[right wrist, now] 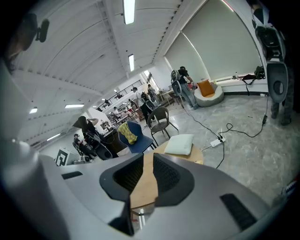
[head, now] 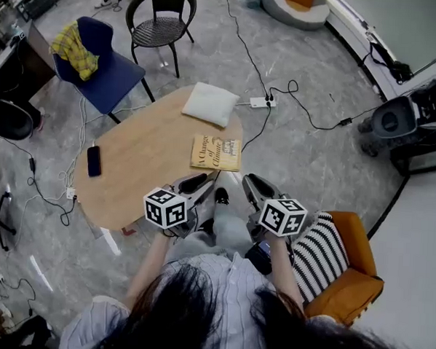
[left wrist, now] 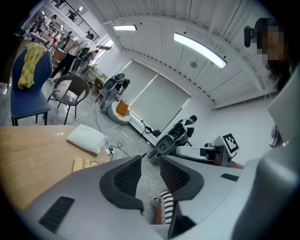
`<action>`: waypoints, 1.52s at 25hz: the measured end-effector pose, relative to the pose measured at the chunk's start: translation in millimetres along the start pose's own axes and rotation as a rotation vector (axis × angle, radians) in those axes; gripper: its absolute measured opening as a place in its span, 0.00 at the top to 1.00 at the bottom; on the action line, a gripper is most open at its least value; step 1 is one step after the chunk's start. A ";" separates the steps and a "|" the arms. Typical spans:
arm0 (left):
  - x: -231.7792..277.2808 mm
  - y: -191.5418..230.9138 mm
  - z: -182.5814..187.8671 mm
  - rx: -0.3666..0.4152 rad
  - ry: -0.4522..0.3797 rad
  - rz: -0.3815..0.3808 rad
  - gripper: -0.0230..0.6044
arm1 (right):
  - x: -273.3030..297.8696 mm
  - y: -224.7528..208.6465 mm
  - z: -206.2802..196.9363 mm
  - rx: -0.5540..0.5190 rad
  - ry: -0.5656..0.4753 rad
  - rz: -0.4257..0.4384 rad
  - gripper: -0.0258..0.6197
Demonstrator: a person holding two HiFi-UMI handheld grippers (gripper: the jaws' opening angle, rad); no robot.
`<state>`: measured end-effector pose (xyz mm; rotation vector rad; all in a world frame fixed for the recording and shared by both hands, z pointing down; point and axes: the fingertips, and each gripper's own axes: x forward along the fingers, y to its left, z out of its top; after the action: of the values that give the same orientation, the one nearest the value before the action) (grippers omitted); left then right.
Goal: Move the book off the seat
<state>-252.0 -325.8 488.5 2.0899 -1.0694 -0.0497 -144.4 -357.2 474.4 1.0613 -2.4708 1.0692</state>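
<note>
The yellow book (head: 216, 152) lies flat on the oval wooden table (head: 145, 166), near its right edge; in the left gripper view the book (left wrist: 84, 164) peeks out beside the left jaw. Both grippers are held close to the person's body, short of the table. My left gripper (head: 196, 182) (left wrist: 151, 161) is open, with only floor visible in the gap. My right gripper (head: 257, 185) (right wrist: 148, 161) stands narrowly open, nothing between its jaws, the tabletop (right wrist: 145, 187) showing through. The orange seat (head: 355, 276) at the person's right carries a striped cushion (head: 319, 256) (left wrist: 165, 206).
A white pillow (head: 210, 102) (right wrist: 180, 144) and a black phone (head: 94, 161) also lie on the table. A blue chair (head: 107, 69) with a yellow cloth and a wicker chair (head: 162, 21) stand beyond it. Cables and a power strip (head: 263, 102) run across the floor.
</note>
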 end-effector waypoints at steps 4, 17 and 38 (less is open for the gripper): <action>-13.1 -12.4 -14.3 -0.004 0.012 -0.034 0.76 | -15.6 13.0 -20.1 0.003 0.006 -0.010 0.85; -42.0 -51.0 -42.0 0.027 0.018 -0.003 0.80 | -65.2 22.4 -45.2 -0.007 -0.016 0.010 0.88; -60.8 -152.6 -110.1 0.064 -0.037 0.078 0.81 | -165.8 14.1 -101.6 -0.074 0.003 0.104 0.88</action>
<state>-149.1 -161.6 448.6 2.1095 -1.1882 -0.0160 -43.4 -191.1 459.1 0.9187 -2.5667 0.9992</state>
